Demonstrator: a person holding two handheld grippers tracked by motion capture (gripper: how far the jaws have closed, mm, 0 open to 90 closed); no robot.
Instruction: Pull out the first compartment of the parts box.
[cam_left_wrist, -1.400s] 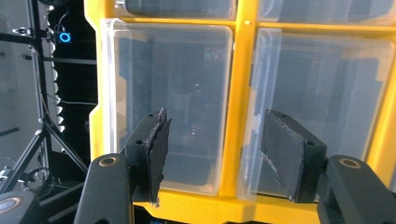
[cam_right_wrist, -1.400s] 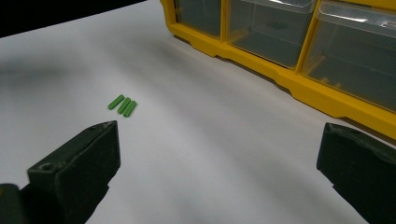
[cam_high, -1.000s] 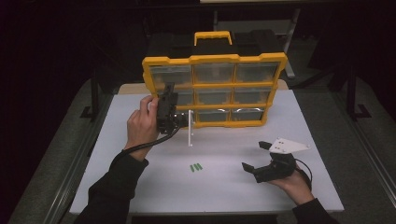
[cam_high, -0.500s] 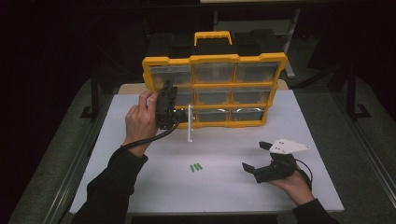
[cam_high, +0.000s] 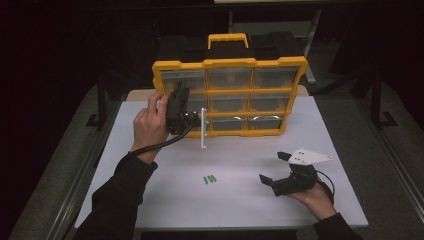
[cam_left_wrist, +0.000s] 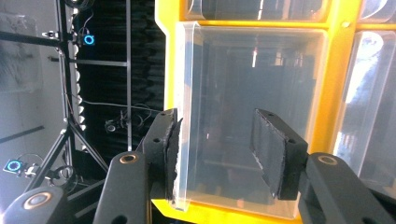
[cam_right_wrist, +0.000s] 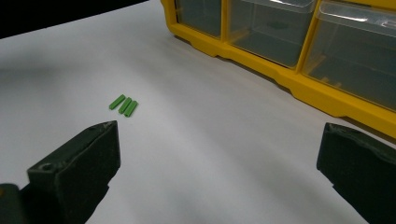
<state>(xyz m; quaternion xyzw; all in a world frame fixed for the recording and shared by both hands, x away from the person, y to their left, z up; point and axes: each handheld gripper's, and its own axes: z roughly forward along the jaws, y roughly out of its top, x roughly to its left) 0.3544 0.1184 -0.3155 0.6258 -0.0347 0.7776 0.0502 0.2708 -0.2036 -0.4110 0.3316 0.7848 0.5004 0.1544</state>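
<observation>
A yellow organizer (cam_high: 230, 62) with clear drawers stands upright at the back of the white table. One clear drawer (cam_high: 202, 129) in its left column sticks out toward me. My left gripper (cam_high: 192, 117) is at that drawer. In the left gripper view its jaws (cam_left_wrist: 219, 151) have just been closing around the drawer (cam_left_wrist: 233, 84): the left pad (cam_left_wrist: 172, 149) touches the drawer's side wall and the right pad stands apart, over the clear face. My right gripper (cam_high: 272, 167) rests open near the table's front right, its jaws (cam_right_wrist: 219, 163) wide over bare table. Three small green pieces (cam_high: 210, 179) lie side by side mid-table.
The green pieces (cam_right_wrist: 123, 105) lie ahead and left of the right jaws, with the organizer's yellow base (cam_right_wrist: 280, 77) beyond them. Dark stands and a tripod (cam_left_wrist: 70, 135) are off the table's left. Black cases sit behind the organizer.
The left hand has crept slightly upward at the organizer's left column. The right gripper has stayed where it was.
</observation>
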